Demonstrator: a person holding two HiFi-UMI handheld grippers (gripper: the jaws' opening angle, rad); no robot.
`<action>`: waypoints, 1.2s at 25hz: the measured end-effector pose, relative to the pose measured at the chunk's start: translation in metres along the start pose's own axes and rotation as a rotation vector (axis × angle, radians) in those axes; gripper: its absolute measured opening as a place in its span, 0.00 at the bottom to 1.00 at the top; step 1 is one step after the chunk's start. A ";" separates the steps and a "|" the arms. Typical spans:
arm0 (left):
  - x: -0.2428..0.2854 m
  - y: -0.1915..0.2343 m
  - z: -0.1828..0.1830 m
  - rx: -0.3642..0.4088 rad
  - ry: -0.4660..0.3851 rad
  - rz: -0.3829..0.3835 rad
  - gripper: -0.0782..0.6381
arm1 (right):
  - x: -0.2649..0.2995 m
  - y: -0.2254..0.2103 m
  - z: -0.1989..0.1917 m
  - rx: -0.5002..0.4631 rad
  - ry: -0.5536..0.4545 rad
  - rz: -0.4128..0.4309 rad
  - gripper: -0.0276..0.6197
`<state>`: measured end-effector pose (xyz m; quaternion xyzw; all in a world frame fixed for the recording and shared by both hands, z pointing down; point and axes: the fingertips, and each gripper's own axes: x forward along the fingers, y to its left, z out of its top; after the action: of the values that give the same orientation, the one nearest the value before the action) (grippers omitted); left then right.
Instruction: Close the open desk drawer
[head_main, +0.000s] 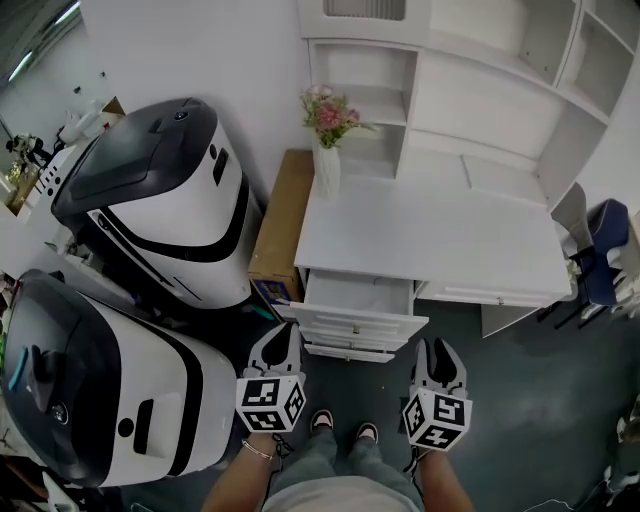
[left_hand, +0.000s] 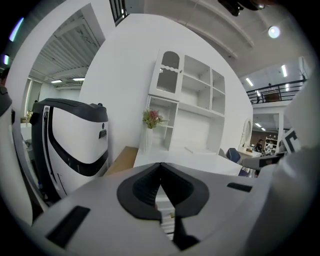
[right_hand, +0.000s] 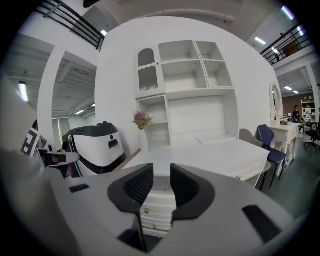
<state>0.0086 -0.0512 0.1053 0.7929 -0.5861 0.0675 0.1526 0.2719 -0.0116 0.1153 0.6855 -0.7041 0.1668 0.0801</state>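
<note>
While the white wooden desk drawer (head_main: 358, 300) stood pulled out from the white desk (head_main: 430, 240), the left gripper (head_main: 283, 337), jaws together, and the right gripper (head_main: 433, 348), jaws slightly apart and empty, hovered near its front.

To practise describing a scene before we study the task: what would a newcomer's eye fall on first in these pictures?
Two bulky rounded white-and-black machines, the far machine and the near machine, fill the left of the head view. Beside them the white desk has its white drawer pulled open at the front left, and a white vase of pink flowers stands at its back left corner.
</note>
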 end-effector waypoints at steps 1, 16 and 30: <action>-0.002 0.003 -0.007 -0.002 0.013 0.015 0.13 | 0.003 0.003 -0.007 0.000 0.016 0.014 0.22; 0.018 0.077 -0.151 -0.075 0.121 0.153 0.13 | 0.074 0.032 -0.160 -0.017 0.216 0.084 0.22; 0.017 0.124 -0.222 -0.135 0.128 0.212 0.13 | 0.134 0.065 -0.241 -0.082 0.245 0.094 0.22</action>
<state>-0.0884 -0.0283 0.3402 0.7087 -0.6587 0.0942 0.2345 0.1733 -0.0541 0.3775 0.6225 -0.7265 0.2241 0.1857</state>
